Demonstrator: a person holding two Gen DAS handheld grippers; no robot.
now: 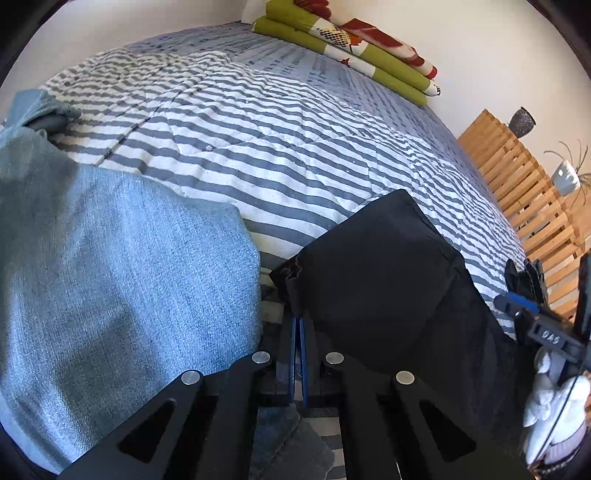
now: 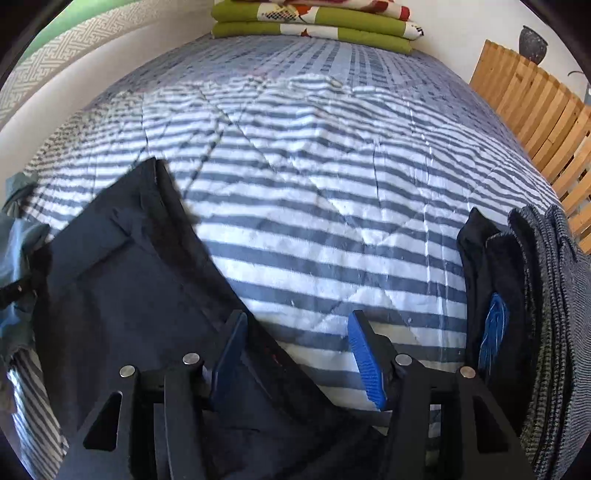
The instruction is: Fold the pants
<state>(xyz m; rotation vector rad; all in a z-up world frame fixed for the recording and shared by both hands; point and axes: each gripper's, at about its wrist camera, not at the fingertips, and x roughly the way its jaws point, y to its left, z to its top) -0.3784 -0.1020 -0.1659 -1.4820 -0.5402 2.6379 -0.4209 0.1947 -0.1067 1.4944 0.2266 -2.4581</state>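
Observation:
The black pants (image 1: 369, 277) lie on the striped bedspread (image 1: 258, 147). My left gripper (image 1: 297, 325) is shut, its blue pads pressed together at the pants' near left corner, pinching the fabric edge. In the right wrist view the same black pants (image 2: 129, 277) spread out to the left. My right gripper (image 2: 299, 356) stands open over their right edge. Its left pad (image 2: 231, 358) is above the cloth and its right pad (image 2: 365, 362) above the bedspread (image 2: 332, 203). The right gripper (image 1: 535, 317) also shows at the left view's right edge, held by a white-gloved hand (image 1: 554, 406).
Light blue jeans (image 1: 110, 277) lie bunched to the left of the black pants. A pile of dark and grey knit garments (image 2: 535, 295) sits at the right. A folded green blanket (image 2: 314, 26) rests at the bed's far end. A wooden slatted frame (image 2: 535, 110) borders the bed's right side.

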